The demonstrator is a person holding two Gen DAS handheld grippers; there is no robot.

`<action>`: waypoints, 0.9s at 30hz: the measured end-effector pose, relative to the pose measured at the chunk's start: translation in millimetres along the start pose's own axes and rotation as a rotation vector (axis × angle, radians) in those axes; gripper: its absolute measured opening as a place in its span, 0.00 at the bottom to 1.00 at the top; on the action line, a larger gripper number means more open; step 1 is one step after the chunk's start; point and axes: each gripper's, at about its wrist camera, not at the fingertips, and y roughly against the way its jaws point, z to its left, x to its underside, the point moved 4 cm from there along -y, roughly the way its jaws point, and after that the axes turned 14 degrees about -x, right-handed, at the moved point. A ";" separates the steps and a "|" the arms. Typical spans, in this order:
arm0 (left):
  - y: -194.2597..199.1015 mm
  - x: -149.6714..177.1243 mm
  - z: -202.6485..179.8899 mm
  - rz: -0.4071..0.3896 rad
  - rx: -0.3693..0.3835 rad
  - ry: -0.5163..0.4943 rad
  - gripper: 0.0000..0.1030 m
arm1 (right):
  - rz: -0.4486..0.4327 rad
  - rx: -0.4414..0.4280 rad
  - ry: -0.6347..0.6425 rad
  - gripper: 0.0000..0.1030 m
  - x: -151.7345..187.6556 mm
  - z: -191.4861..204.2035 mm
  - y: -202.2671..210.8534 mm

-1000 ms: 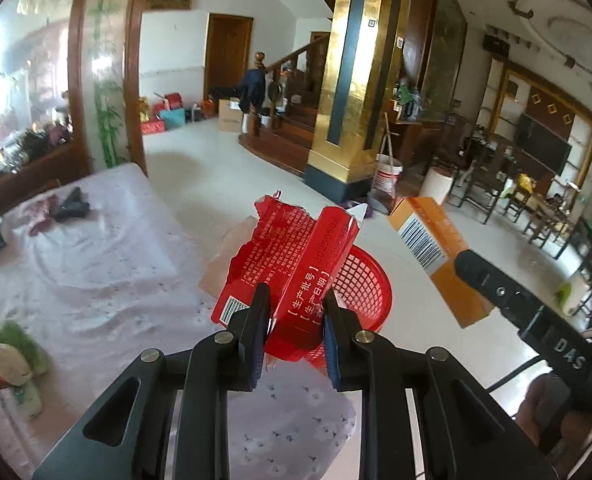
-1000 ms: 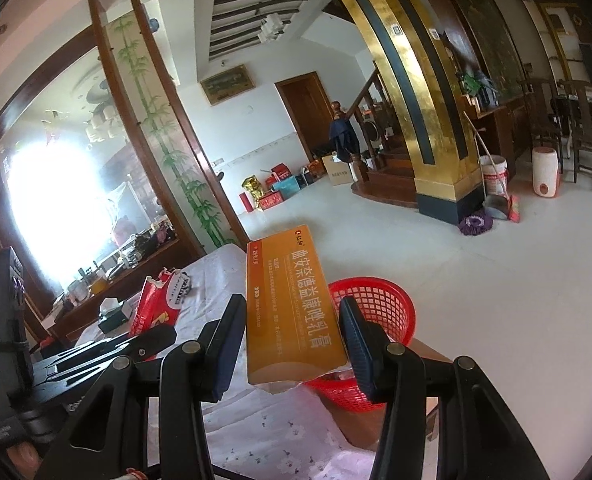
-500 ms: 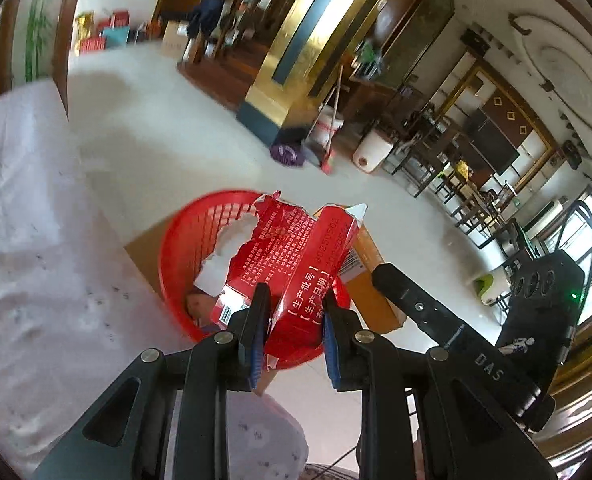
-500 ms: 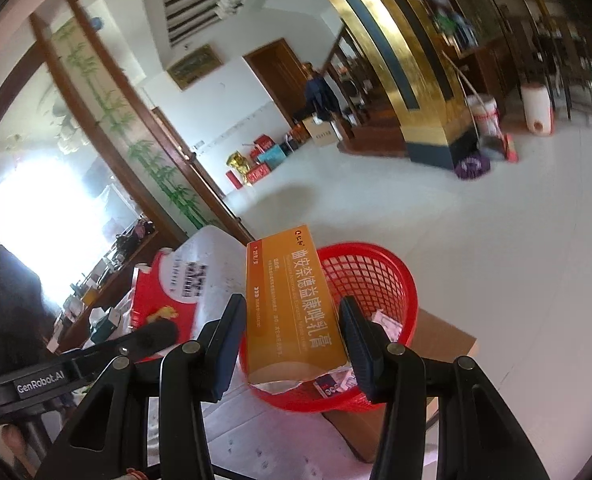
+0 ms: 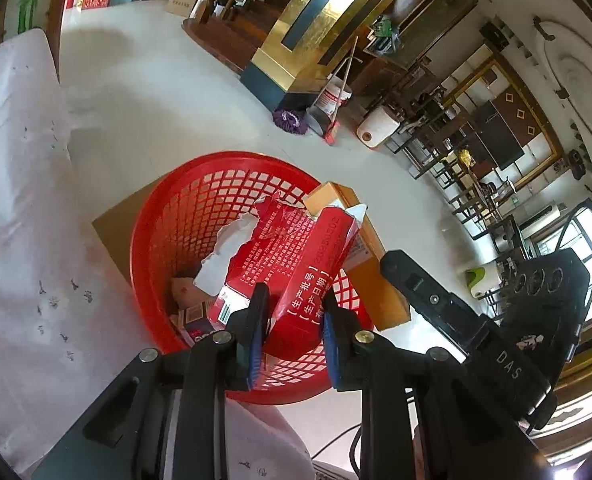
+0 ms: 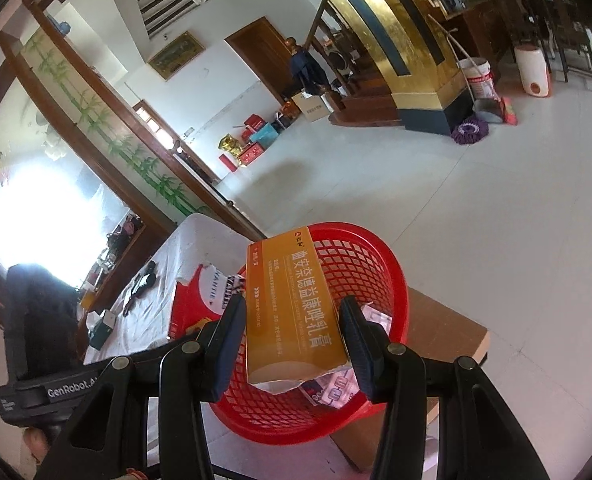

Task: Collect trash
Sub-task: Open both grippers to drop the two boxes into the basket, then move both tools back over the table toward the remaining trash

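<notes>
My left gripper (image 5: 294, 324) is shut on a torn red snack bag (image 5: 296, 256), held just over the red mesh basket (image 5: 200, 200). Inside the basket lie some wrappers and a small carton (image 5: 194, 320). In the right wrist view my right gripper (image 6: 294, 328) is shut on an orange box (image 6: 292, 304) with white lettering, held above the same basket (image 6: 379, 264). The orange box (image 5: 359, 232) and the right gripper's body (image 5: 475, 320) also show to the right in the left wrist view. The red bag (image 6: 204, 300) and left gripper body (image 6: 56, 360) sit at the left of the right wrist view.
The basket stands on a brown cardboard box (image 6: 447, 328) beside a table with a pale flowered cloth (image 5: 20, 208). White tiled floor (image 6: 475, 200) stretches beyond, with a gold pillar (image 6: 407, 52), a mop and bucket (image 6: 479, 80), chairs and a person (image 6: 301, 66) at the stairs.
Both grippers dropped and tilted down toward the basket, still gripping the red bag and the orange box. The basket now fills the view beneath them.
</notes>
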 end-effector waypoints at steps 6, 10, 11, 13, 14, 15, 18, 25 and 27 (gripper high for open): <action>-2.6 -1.6 0.1 0.006 -0.004 -0.006 0.22 | 0.005 -0.005 0.000 0.51 -6.5 1.8 -4.8; 2.0 -1.3 3.0 -0.013 -0.020 -0.011 0.41 | 0.006 -0.018 -0.003 0.52 -8.6 1.8 -5.8; 5.2 -1.0 4.1 -0.019 -0.018 -0.005 0.44 | 0.004 -0.025 -0.010 0.52 -9.1 1.3 -5.8; 10.4 -0.3 6.9 -0.021 -0.006 0.005 0.45 | 0.002 -0.041 -0.026 0.54 -10.5 1.1 -5.9; 14.6 0.6 9.6 -0.027 -0.005 0.012 0.45 | 0.001 -0.047 -0.035 0.56 -10.9 1.8 -5.5; 18.5 0.9 11.3 -0.032 -0.007 0.015 0.45 | 0.000 -0.050 -0.041 0.59 -11.4 3.5 -3.4; 45.0 9.3 22.6 -0.086 -0.028 0.024 0.45 | -0.014 -0.051 -0.026 0.59 -11.2 14.9 5.5; 160.9 64.7 79.0 -0.308 -0.260 0.147 0.63 | -0.023 -0.118 0.082 0.73 7.6 83.4 29.0; 189.5 83.8 98.3 -0.340 -0.340 0.202 0.63 | -0.003 -0.162 0.132 0.75 19.0 112.5 28.4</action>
